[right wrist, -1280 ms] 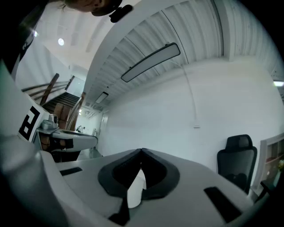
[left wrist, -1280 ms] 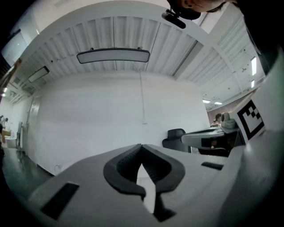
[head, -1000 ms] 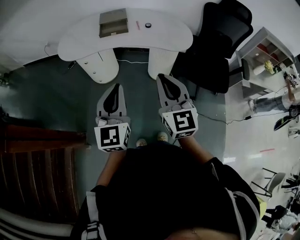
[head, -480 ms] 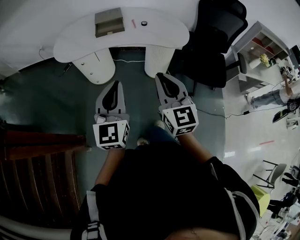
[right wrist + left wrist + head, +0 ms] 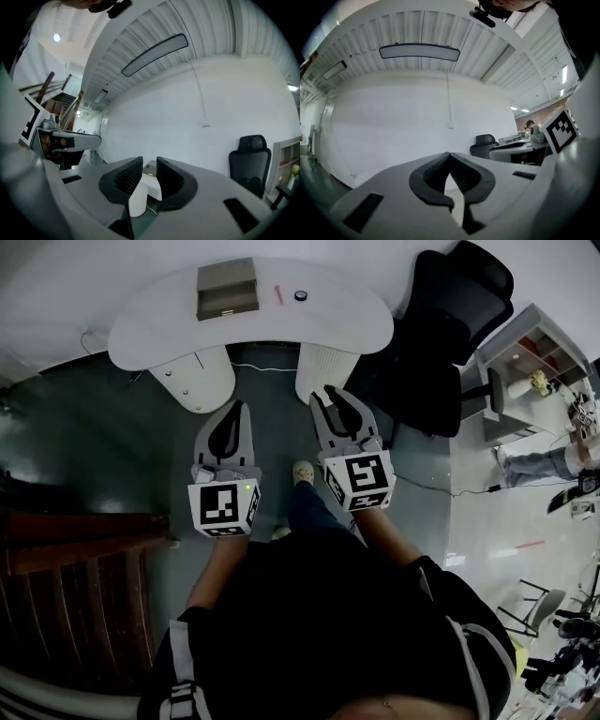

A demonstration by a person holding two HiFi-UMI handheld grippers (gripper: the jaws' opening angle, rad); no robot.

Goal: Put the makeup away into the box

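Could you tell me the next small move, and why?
Probably step closer to the table ahead: the left gripper is shut and empty; the right gripper has just been opening its jaws on nothing; the red stick lies beside the box.

On the white table [image 5: 352, 322]: one grey box [image 5: 226, 289], one thin red stick [image 5: 277, 294], one small dark round item [image 5: 300, 295]. Under the table: two white pedestal legs [image 5: 202, 381]. Right of the table: one black office chair [image 5: 455, 315], one white shelf unit [image 5: 525, 357].
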